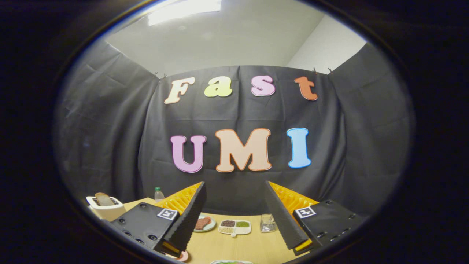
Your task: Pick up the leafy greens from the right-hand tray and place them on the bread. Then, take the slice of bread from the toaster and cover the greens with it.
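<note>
My gripper is held high above the wooden table, its two fingers spread wide with nothing between them. A white toaster stands at the table's far left, beyond the left finger, with a slice of bread sticking up from its slot. Low between the fingers, at the near table edge, the rim of a tray with leafy greens just peeks in. A pinkish plate edge shows beside the left finger's base.
Across the table lie a small plate with reddish slices, a white divided dish of grains and a clear glass. A plastic bottle stands behind the left finger. Black cloth walls close in the booth.
</note>
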### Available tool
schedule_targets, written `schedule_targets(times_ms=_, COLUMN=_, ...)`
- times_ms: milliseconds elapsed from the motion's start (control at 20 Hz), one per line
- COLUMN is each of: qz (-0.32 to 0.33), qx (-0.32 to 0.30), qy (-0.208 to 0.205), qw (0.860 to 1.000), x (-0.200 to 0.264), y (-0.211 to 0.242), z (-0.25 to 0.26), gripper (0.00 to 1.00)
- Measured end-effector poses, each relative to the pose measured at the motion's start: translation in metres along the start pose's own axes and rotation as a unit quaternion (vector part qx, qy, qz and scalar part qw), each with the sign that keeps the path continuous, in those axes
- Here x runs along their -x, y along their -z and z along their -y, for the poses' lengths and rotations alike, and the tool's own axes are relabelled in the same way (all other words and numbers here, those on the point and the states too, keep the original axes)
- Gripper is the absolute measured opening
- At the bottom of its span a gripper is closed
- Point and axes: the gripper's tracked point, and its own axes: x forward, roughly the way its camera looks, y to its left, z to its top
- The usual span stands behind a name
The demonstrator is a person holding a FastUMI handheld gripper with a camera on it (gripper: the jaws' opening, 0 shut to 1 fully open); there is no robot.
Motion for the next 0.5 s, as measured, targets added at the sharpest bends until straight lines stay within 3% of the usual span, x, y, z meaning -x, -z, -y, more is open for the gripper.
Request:
schedule_targets(times_ms=150, qz=-0.013, qx=0.009, qy=-0.017, qw=1.0, x=0.0, y=0.009, z=-0.003, gripper=1.0)
schedule_targets(times_ms=500, qz=-0.124, qx=0.065, qy=-0.137, qw=0.981, x=0.003, y=0.079, z=-0.011, gripper=1.0)
